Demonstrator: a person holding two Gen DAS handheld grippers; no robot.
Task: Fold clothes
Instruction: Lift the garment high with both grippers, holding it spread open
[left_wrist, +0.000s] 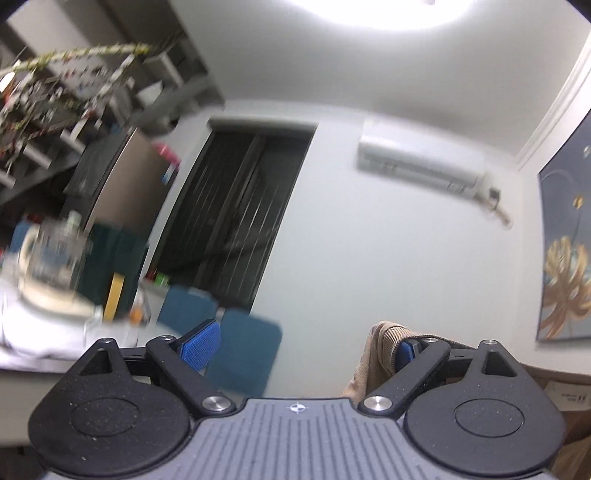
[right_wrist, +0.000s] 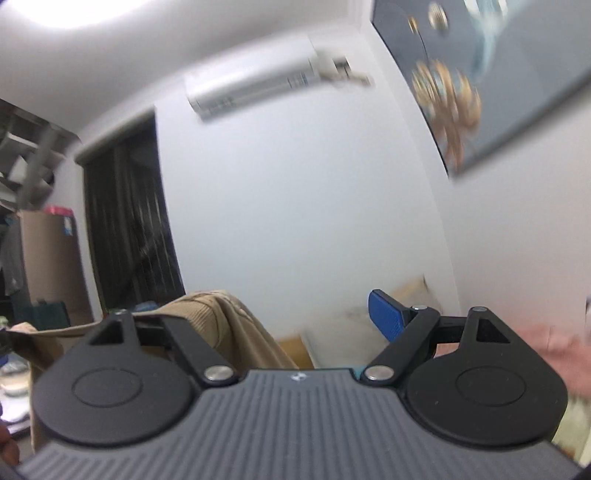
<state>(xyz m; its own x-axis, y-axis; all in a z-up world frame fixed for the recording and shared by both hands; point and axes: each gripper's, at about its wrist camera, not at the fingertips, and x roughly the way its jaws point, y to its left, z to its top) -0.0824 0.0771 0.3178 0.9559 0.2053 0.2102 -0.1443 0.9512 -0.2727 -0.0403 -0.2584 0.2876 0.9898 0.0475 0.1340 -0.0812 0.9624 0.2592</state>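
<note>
Tan corduroy, a ribbed garment (left_wrist: 380, 354), hangs draped over my left gripper's (left_wrist: 304, 341) right-hand finger, and equally over the left-hand finger of my right gripper (right_wrist: 291, 314). Both sets of jaws stand wide apart, pinching nothing; both point up at the white wall. The cloth seems stretched crosswise between my two tools, equally near each, so I'd lower both together.

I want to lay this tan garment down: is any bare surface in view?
Barely: both cameras tilt up at walls. The left wrist view shows a white-clothed table, bare only along its near edge; the glassware tray crowds the rest. The tan garment hangs on the open left gripper.
</note>
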